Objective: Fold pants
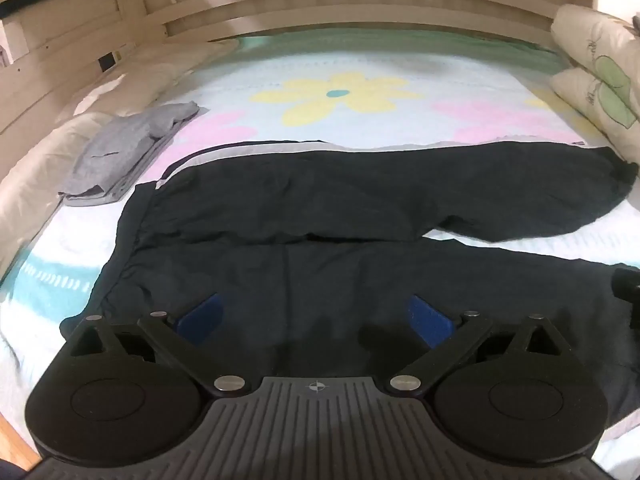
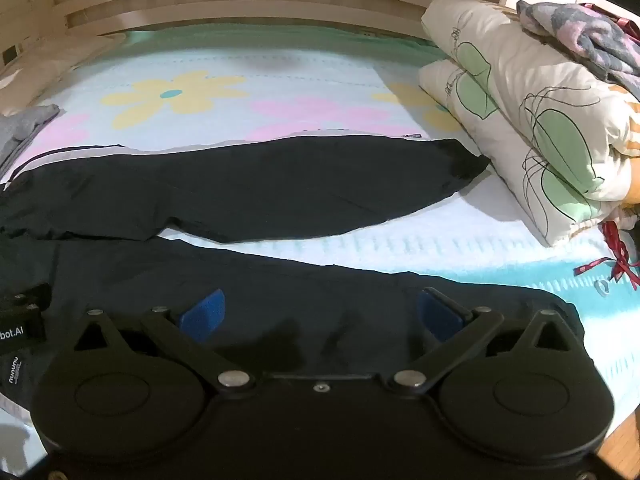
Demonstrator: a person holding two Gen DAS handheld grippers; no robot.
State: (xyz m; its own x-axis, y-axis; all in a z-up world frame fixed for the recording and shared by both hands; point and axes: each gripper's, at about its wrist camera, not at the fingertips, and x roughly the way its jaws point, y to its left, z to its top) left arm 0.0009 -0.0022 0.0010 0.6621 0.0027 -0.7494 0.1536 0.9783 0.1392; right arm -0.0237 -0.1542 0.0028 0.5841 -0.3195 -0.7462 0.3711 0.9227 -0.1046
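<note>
pants: black pants (image 1: 320,200) lie spread flat on the flowered bedsheet (image 1: 340,76), waist to the left, both legs running right, the near one under both grippers.
left gripper (image 1: 316,314): released, jaws wide, nothing between them, over the near leg by the waist.
right gripper (image 2: 320,314): released too, over the near leg toward its cuff.
step advice: probably pinch the near edge with both at once and lift evenly over the far leg.
left view only: folded grey garment (image 1: 128,152), waistband gathers.
right view only: near cuff, folded quilt (image 2: 520,112), red ribbon (image 2: 618,256).

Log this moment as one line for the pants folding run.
stage: start | black pants: spread flat on bed, legs apart | left gripper: open above near leg | right gripper: open above near leg | held: nothing
</note>
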